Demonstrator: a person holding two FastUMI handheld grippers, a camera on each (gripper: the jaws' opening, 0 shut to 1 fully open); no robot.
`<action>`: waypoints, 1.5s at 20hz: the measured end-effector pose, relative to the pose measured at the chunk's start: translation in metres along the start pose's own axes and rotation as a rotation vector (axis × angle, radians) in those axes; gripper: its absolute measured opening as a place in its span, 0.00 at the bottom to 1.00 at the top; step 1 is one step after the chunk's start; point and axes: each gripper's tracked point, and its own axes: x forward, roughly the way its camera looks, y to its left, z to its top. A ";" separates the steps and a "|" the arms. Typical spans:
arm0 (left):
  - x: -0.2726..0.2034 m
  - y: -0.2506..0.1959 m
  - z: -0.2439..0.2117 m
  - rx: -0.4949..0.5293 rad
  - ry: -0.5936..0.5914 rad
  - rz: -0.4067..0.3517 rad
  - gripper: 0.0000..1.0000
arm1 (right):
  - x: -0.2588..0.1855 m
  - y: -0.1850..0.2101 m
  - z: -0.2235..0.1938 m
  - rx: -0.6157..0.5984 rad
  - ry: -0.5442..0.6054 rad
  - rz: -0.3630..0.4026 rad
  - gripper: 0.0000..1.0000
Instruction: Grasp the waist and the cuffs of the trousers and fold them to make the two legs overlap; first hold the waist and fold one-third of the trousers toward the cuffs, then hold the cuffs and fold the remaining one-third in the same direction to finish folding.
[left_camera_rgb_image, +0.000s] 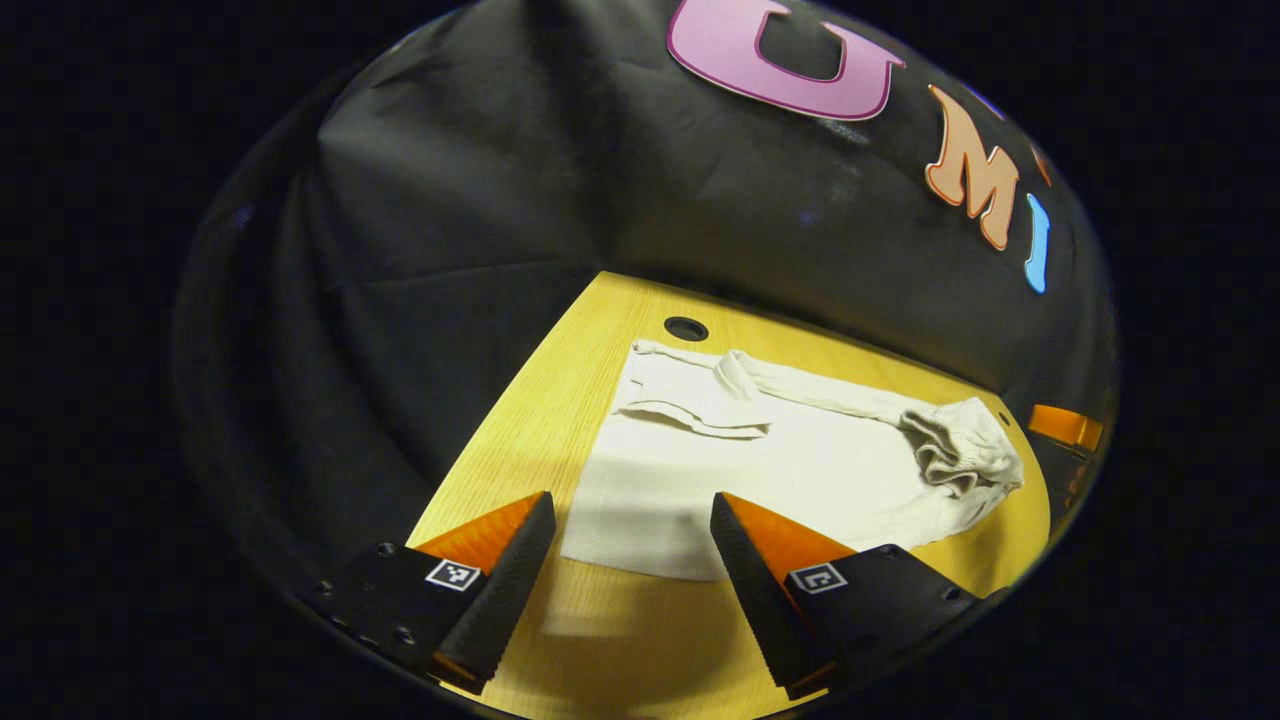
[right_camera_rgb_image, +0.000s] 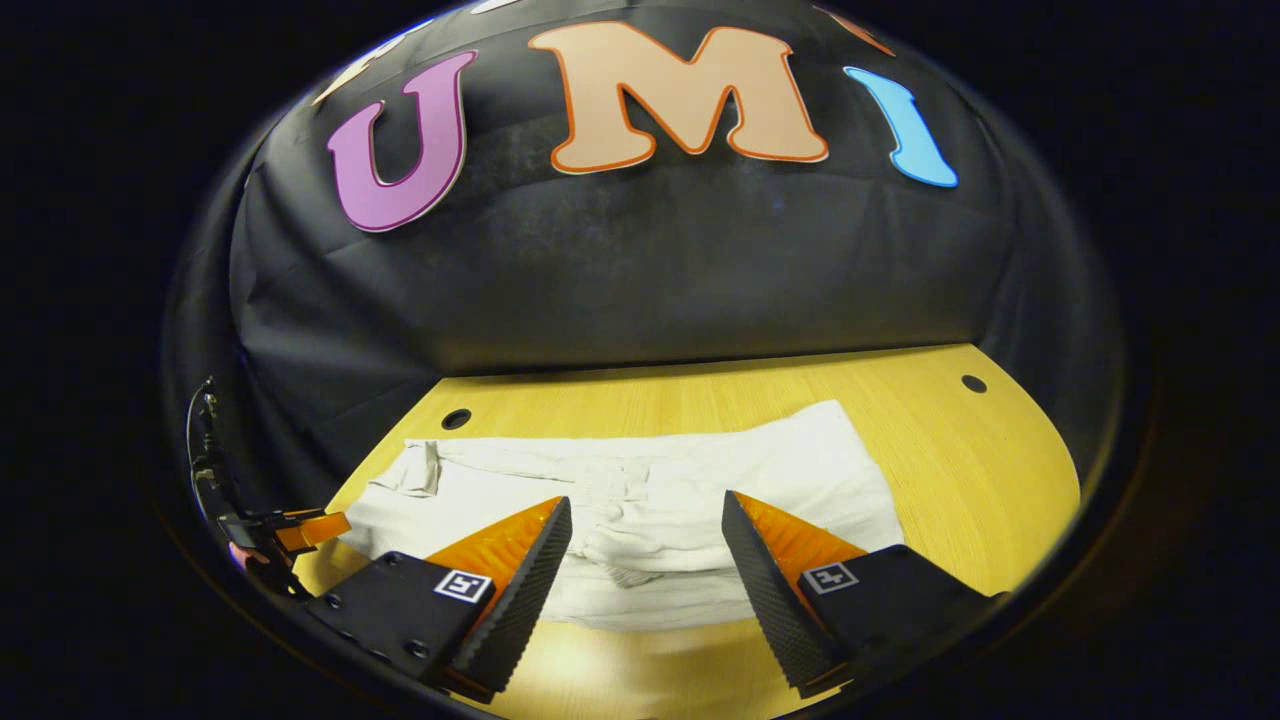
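Note:
White trousers (left_camera_rgb_image: 800, 470) lie spread on the yellow wooden table (left_camera_rgb_image: 520, 440). In the left gripper view one end has a turned-over flap (left_camera_rgb_image: 700, 400) at the far left, and a crumpled, gathered bunch (left_camera_rgb_image: 955, 445) lies at the right. My left gripper (left_camera_rgb_image: 632, 498) hovers open over the near edge of the cloth, holding nothing. In the right gripper view the trousers (right_camera_rgb_image: 700, 480) stretch across the table, with the bunch (right_camera_rgb_image: 615, 540) just ahead of my open right gripper (right_camera_rgb_image: 645, 503). The left gripper (right_camera_rgb_image: 290, 530) shows at that view's left edge.
The table has round cable holes (left_camera_rgb_image: 686, 328) (right_camera_rgb_image: 456, 418) (right_camera_rgb_image: 973, 383) near its far edge. The black cloth wall stands close behind the table. Bare wood (right_camera_rgb_image: 980, 470) lies to the right of the trousers. A part of the right gripper (left_camera_rgb_image: 1065, 425) shows past the bunch.

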 end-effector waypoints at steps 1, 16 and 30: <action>0.004 0.001 0.000 0.008 0.000 0.004 0.95 | -0.004 -0.009 0.000 0.006 -0.001 -0.017 0.96; 0.025 0.003 -0.009 0.109 0.066 0.082 0.77 | -0.061 -0.098 -0.011 0.058 0.005 -0.154 0.97; 0.028 -0.068 -0.006 -0.044 0.052 -0.012 0.00 | -0.099 -0.148 -0.016 0.117 0.020 -0.185 0.96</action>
